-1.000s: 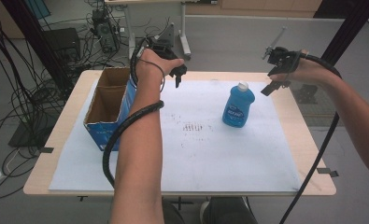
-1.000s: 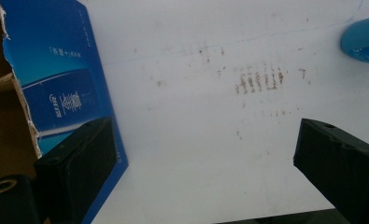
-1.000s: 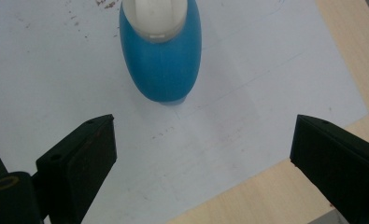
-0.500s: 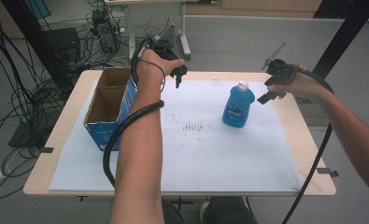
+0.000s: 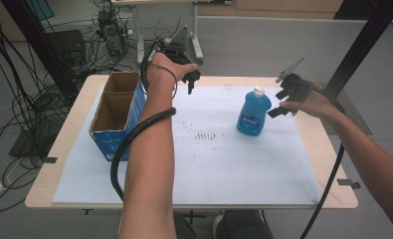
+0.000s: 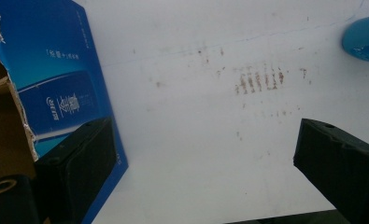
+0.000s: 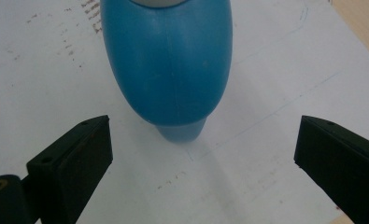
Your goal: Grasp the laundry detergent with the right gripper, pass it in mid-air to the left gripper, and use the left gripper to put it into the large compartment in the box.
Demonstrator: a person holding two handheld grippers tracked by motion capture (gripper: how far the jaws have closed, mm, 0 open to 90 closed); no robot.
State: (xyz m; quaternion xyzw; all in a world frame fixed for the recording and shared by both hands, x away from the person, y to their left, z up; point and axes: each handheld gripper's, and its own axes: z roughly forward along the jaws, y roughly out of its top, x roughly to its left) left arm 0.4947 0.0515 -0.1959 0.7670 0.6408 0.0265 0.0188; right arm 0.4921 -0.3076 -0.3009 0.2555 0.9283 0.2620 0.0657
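Standing upright on the white sheet (image 5: 184, 169) that covers the desk (image 5: 333, 194), the blue bottle (image 5: 253, 113) with its white cap sits right of centre. The right gripper (image 5: 282, 102) hangs just beside it on its right, jaws spread wide and holding nothing; in the right gripper view the bottle (image 7: 167, 65) rises ahead between the two jaws, apart from both. The left gripper (image 5: 190, 79) is held over the far edge of the sheet, near the open cardboard box (image 5: 115, 117) with blue sides, and is well apart from the bottle. Its jaws also stand wide and empty. In the left gripper view the box (image 6: 56, 88) lies at the left, and brown smudges (image 6: 259, 80) mark the sheet.
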